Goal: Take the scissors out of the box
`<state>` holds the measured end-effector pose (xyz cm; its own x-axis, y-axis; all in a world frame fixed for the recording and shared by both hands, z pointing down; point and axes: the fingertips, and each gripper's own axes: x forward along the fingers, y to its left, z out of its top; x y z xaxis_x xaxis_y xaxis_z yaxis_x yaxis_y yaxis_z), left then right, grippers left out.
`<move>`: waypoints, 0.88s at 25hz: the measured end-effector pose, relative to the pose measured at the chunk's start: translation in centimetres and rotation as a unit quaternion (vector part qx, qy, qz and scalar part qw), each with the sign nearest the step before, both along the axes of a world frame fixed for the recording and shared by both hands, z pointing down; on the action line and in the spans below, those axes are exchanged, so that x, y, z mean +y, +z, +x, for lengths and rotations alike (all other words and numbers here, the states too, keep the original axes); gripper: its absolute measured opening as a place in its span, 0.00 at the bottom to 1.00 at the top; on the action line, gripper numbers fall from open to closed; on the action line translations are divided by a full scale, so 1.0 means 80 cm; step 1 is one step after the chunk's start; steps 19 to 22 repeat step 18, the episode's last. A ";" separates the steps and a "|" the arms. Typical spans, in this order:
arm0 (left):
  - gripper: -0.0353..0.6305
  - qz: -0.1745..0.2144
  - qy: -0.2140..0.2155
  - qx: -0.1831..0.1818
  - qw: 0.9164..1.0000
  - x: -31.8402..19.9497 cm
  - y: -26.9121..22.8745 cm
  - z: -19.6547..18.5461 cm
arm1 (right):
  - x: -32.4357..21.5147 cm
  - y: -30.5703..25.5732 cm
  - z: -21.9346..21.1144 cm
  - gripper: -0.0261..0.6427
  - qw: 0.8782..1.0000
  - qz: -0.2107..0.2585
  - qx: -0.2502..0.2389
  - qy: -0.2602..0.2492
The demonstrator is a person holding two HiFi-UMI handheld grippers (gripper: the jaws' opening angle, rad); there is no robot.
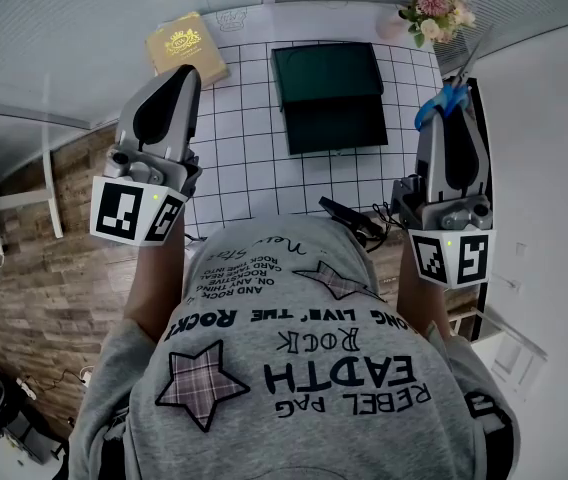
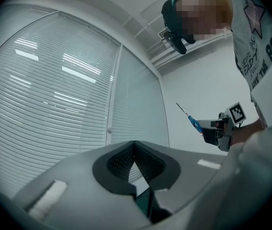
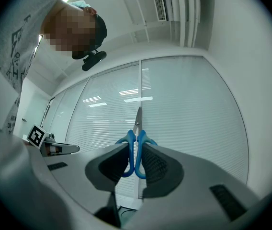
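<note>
Scissors point(image 3: 138, 120) are already out of the box: blue handles pinched between the right gripper's point(image 3: 135, 148) pads, jaws narrow and clamped on them. The long axis runs along the jaws, with the blades sticking out past the fingertips, up and away. Box point(image 1: 329, 118) sits below and to the left of that gripper, well apart, open on the table point(image 1: 254, 153). Left gripper point(image 2: 134, 146) is closed on nothing and level with the right. Likely only the set-down remains, which is the right hand's job.
</note>
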<state>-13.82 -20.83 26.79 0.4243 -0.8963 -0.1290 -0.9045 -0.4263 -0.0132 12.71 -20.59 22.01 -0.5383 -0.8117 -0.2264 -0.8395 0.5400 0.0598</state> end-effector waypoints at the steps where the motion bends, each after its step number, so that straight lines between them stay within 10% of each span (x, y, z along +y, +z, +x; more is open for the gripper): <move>1: 0.07 0.000 0.000 0.000 1.000 0.000 0.000 0.000 | 0.001 0.000 0.000 0.18 1.000 0.000 0.000 0.000; 22: 0.07 0.000 -0.001 -0.001 1.000 0.004 -0.003 0.000 | 0.004 -0.003 0.001 0.18 1.000 0.002 0.000 0.001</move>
